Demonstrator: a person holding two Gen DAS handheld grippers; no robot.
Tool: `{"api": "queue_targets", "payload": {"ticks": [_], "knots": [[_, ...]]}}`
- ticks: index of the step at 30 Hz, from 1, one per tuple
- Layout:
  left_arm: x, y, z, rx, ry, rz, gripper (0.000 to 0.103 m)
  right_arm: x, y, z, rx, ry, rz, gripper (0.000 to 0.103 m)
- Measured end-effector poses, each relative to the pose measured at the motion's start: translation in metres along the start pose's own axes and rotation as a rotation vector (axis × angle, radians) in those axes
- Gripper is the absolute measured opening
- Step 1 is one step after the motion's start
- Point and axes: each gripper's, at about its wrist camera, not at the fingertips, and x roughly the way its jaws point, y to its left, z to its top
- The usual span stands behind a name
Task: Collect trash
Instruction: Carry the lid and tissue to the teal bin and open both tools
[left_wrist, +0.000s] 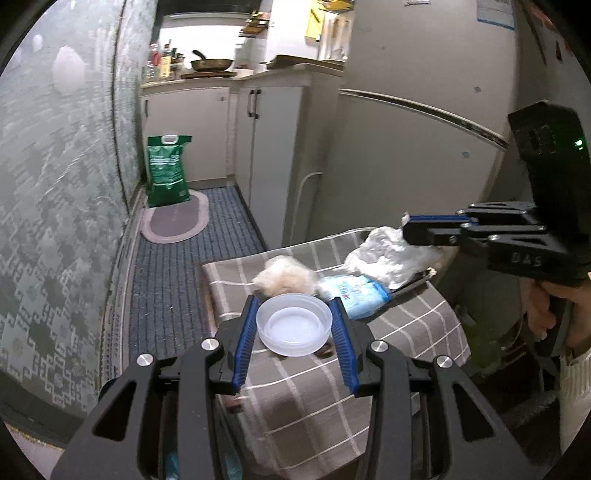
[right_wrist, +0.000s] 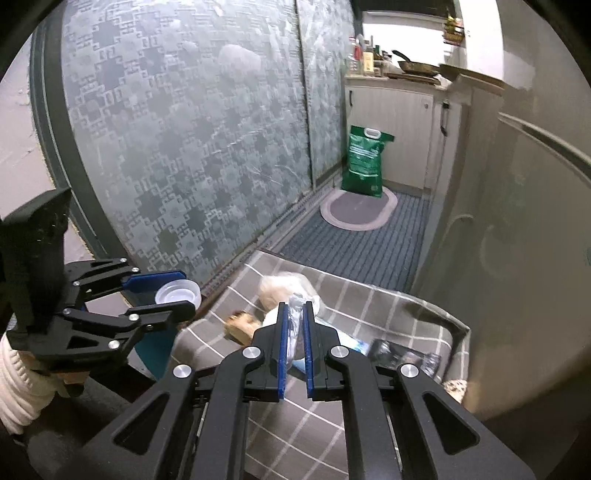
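Left gripper (left_wrist: 295, 325): fingers part-way open and pressed against both sides of a shallow, round, translucent white plastic dish (left_wrist: 294, 324). The dish is carried clear of the surface, mouth upward, which I judge keeps any residue inside it.

Right gripper (right_wrist: 294, 325): fingers closed almost fully on a crumpled white tissue or thin plastic wad (left_wrist: 388, 258). The left wrist view shows the wad hanging from the fingertips above the far right corner of the desk; a pinch at the tip suits so soft and thin an item.

Carrying surface: a low desk covered by a grey cloth with white checks (left_wrist: 295, 398), standing beside a pale refrigerator (left_wrist: 406, 155).

Items remaining on the cloth:
- a fluffy beige clump (left_wrist: 286, 278) near the far edge;
- a light-blue printed soft packet (left_wrist: 354, 295) just beside it;
- a brown fibrous piece (right_wrist: 242, 325) toward the left edge;
- a dark glossy wrapper (right_wrist: 402, 354) toward the right edge.

No bin is in view. Judgement: both hands are loaded, so disposal comes next; collection is incomplete.
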Motion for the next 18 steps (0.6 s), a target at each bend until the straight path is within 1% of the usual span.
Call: {"api": "queue_targets", "payload": {"ticks": [6, 10, 14, 18], "knots": [[-0.009, 0.030, -0.014, -0.032, 0.011, 0.063, 0.042, 0.011, 0.030, 0.015, -0.040, -0.006, 0.040, 0.007], [-0.013, 0.052, -0.026, -0.048, 0.031, 0.106, 0.042, 0.022, 0.055, 0.025, -0.071, -0.004, 0.079, 0.007], [-0.015, 0.073, -0.040, -0.067, 0.065, 0.144, 0.042, 0.035, 0.080, 0.032, -0.103, 0.003, 0.112, 0.007], [-0.016, 0.096, -0.058, -0.090, 0.116, 0.178, 0.042, 0.051, 0.102, 0.035, -0.133, 0.030, 0.134, 0.007]]}}
